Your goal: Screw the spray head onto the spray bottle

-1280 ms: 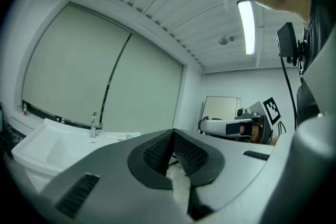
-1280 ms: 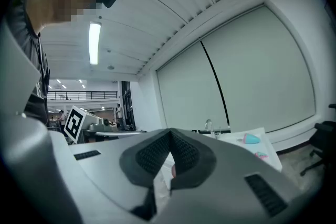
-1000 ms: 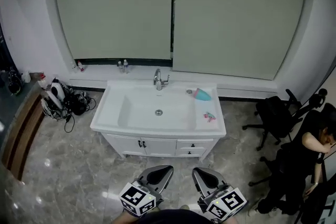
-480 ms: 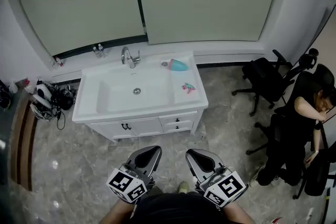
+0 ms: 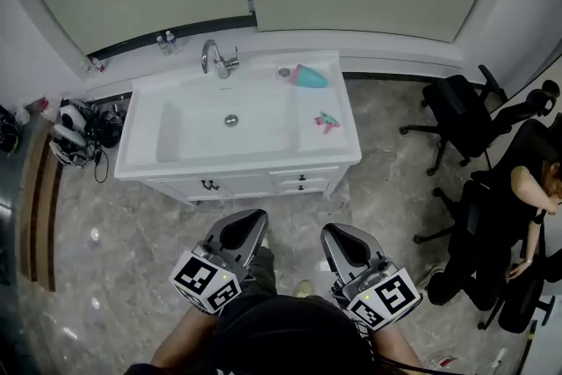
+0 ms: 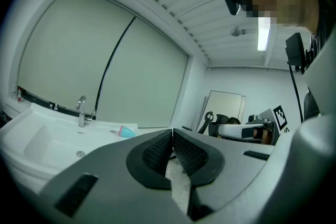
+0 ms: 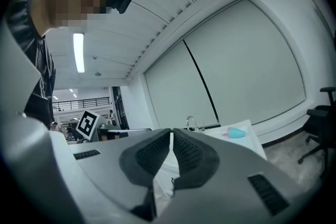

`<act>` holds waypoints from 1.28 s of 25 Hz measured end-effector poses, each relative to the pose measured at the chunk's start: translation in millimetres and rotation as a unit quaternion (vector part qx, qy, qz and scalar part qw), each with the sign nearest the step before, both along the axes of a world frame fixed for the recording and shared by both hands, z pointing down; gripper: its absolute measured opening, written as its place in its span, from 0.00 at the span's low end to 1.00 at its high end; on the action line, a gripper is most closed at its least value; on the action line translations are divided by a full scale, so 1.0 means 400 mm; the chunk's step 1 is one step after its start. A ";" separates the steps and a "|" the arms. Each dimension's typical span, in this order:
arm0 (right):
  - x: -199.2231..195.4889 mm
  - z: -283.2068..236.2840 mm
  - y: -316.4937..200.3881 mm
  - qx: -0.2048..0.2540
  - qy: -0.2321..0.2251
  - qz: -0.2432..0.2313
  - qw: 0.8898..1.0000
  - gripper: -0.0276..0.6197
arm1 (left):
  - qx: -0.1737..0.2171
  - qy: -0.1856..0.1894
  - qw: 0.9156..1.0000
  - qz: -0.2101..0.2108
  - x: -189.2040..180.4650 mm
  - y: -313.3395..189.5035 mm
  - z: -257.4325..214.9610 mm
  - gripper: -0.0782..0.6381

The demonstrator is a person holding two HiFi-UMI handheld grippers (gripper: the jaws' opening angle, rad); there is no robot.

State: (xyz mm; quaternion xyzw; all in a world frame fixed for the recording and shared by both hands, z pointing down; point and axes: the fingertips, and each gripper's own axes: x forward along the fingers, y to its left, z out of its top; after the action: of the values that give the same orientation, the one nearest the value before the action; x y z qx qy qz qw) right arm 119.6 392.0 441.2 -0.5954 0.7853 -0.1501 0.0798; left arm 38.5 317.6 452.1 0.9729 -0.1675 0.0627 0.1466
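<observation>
Well, I stand on the marble floor [image 5: 132,259] a little back from a white washbasin cabinet [image 5: 246,169], holding both tools low in front of me and aimed toward it. My left gripper [image 5: 248,219] has its fingers [image 6: 157,152] pressed together with nothing between them. My right gripper [image 5: 336,231] is the same: its fingers [image 7: 190,152] meet at the tips and pinch nothing. The two tools sit side by side, near each other but apart, each with its marker cube toward my body.

The teal spray bottle [image 5: 307,76] lies on its side on the basin's right ledge, near the back corner, just beside a small round hole in the top. The spray head [image 5: 327,121], a small pink and teal piece, lies on the same ledge closer to me, apart from the bottle. Both are well away from my fingers.

A chrome faucet [image 5: 215,59] rises behind the bowl, and the drain [image 5: 231,120] sits in the bowl's middle. A few small bottles [image 5: 164,41] stand on the sill behind the basin. A heap of cables and gear [image 5: 79,132] lies on the floor to the left of the cabinet. To the right, a black office chair [image 5: 461,120] stands on the floor, and a person in dark clothes [image 5: 518,206] sits beyond it.
</observation>
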 end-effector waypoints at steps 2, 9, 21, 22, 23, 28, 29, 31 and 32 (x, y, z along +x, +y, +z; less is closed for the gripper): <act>0.010 0.016 -0.078 -0.007 0.002 0.005 1.000 0.04 | -0.003 -0.001 1.000 0.007 0.015 -0.080 0.020 0.11; 0.047 0.012 -0.422 -0.038 0.012 0.037 0.999 0.04 | -0.005 -0.017 0.998 0.063 0.086 -0.435 0.050 0.11; 0.239 0.110 -0.732 -0.085 -0.023 0.099 0.991 0.04 | 0.002 -0.084 0.985 0.150 0.387 -0.834 0.235 0.12; 0.265 0.127 -0.749 -0.090 -0.025 0.097 0.991 0.04 | 0.001 -0.090 0.984 0.153 0.421 -0.857 0.260 0.12; 0.294 0.143 -0.766 -0.095 -0.027 0.093 0.991 0.04 | 0.001 -0.096 0.983 0.154 0.458 -0.880 0.286 0.12; 0.462 0.228 -0.836 -0.117 -0.049 0.072 0.989 0.04 | 0.052 -0.118 0.978 0.167 0.655 -1.005 0.402 0.29; 0.493 0.248 -0.849 -0.123 -0.055 0.068 0.989 0.04 | 0.068 -0.124 0.973 0.182 0.695 -1.030 0.431 0.33; 0.547 0.287 -0.874 -0.134 -0.069 0.061 0.987 0.04 | 0.098 -0.142 0.960 0.223 0.769 -1.079 0.502 0.44; 0.570 0.307 -0.882 -0.141 -0.076 0.059 0.985 0.04 | 0.110 -0.152 0.951 0.246 0.800 -1.102 0.541 0.51</act>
State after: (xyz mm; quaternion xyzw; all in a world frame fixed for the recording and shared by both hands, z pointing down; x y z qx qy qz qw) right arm 347.6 39.2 563.8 -0.6326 0.7117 -0.2989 0.0635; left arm 358.3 -123.4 668.6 0.9730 0.0507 0.2248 -0.0082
